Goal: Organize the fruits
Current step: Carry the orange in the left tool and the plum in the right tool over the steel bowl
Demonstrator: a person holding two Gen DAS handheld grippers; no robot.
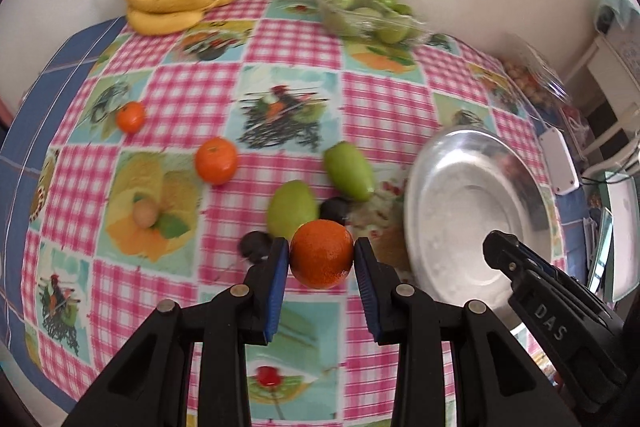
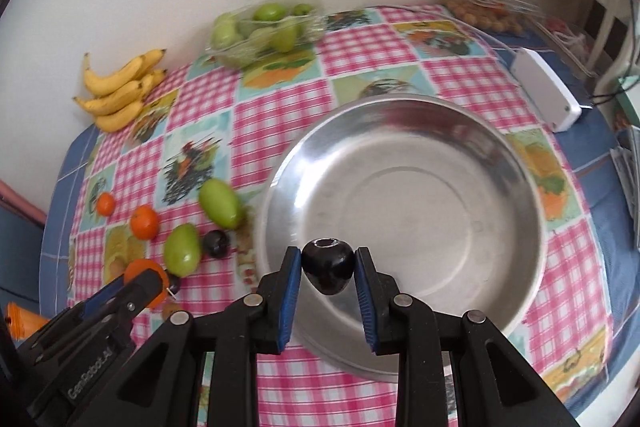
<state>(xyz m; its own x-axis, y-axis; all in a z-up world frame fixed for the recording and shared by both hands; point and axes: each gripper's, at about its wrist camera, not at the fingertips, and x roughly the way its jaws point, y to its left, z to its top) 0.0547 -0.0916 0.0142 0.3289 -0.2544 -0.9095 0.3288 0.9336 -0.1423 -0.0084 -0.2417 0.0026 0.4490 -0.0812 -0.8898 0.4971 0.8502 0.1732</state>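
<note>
My left gripper (image 1: 322,257) is shut on an orange (image 1: 322,254), held above the checked tablecloth just left of the steel bowl (image 1: 448,195). My right gripper (image 2: 328,267) is shut on a dark plum (image 2: 328,269), hanging over the near rim of the steel bowl (image 2: 440,195), which holds no fruit. Loose on the cloth lie two small oranges (image 1: 216,161) (image 1: 131,116), two green mangoes (image 1: 349,171) (image 1: 292,207), two dark plums (image 1: 335,209) (image 1: 256,246) and a small brown fruit (image 1: 145,213). The left gripper (image 2: 148,283) also shows at the lower left of the right wrist view.
A bunch of bananas (image 1: 172,1) lies at the back left against the wall. A clear punnet of green fruit (image 1: 368,11) stands at the back middle. A clear pack of small orange fruits (image 2: 484,11) and a white box (image 2: 548,95) lie at the right.
</note>
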